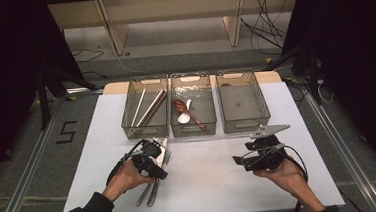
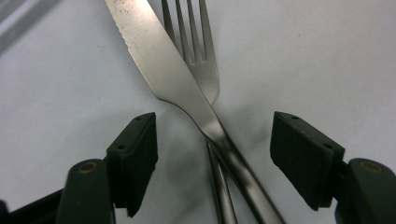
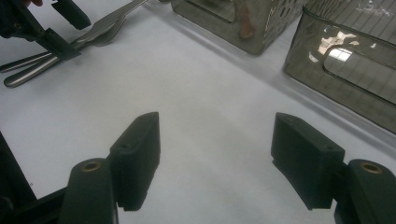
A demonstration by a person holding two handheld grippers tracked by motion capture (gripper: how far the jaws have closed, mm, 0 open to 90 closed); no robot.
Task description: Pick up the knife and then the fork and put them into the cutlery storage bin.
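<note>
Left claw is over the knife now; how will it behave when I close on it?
The knife looks like rigid metal, so no flex. Its polished handle may slip between the pads. It lies across the fork, so lifting probably nudges that.

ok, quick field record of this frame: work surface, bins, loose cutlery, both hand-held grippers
surface: white table
bins: three clear bins in a row at the back
left bin: chopsticks
middle bin: brown spoon, white spoon
right bin: looks empty
loose cutlery: knife lying across fork, on the table
left hand-held gripper: jaws open, straddling the two handles, pads not touching
right hand-held gripper: jaws open, nothing between, over bare table
</note>
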